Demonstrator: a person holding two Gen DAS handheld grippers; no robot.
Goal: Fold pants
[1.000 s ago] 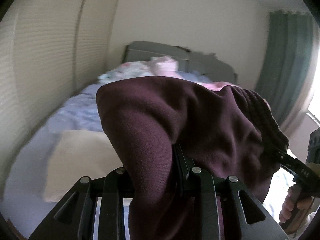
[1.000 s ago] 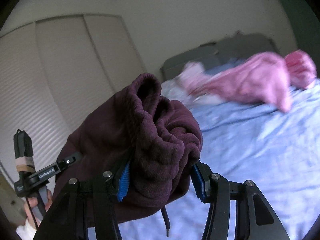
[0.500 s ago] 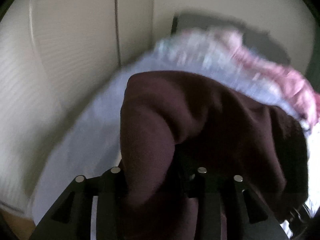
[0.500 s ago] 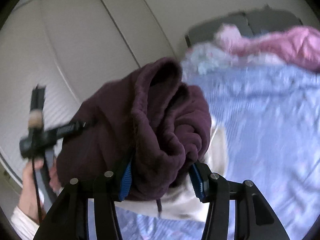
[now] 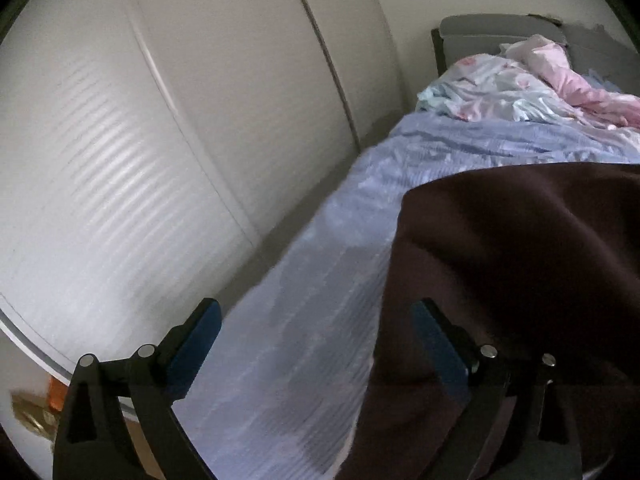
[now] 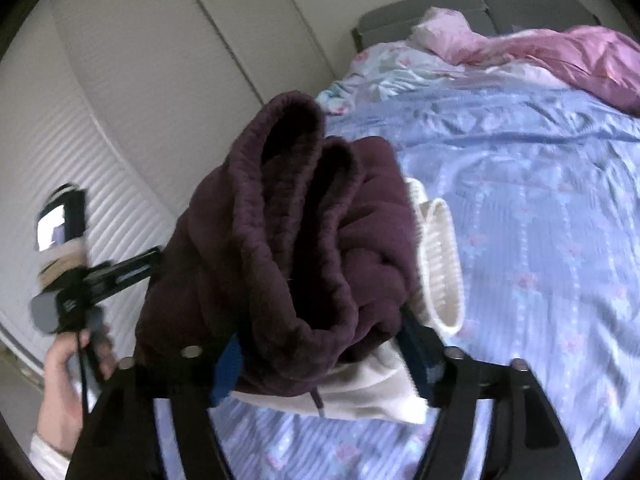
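The dark maroon pants [image 6: 304, 240] hang bunched in the air over the bed. My right gripper [image 6: 320, 352] is shut on the thick waistband fold, whose ribbed rim points up. In the left wrist view the pants [image 5: 520, 280] fill the right side. My left gripper [image 5: 320, 328] is open: its blue pads stand wide apart, nothing lies between them, and the cloth drapes over the right finger [image 5: 436, 340]. The left gripper also shows in the right wrist view [image 6: 120, 272], at the pants' left edge.
The bed [image 6: 540, 200] has a light blue patterned sheet. A folded cream garment [image 6: 440, 260] lies on it under the pants. A pink blanket [image 6: 560, 56] and a grey headboard [image 6: 420, 8] are at the far end. White louvred wardrobe doors [image 5: 160, 160] stand left.
My left gripper has opened and let go of the pants, and it has swung left toward the wardrobe. My right gripper still holds the waistband and has dropped lower over the cream garment.
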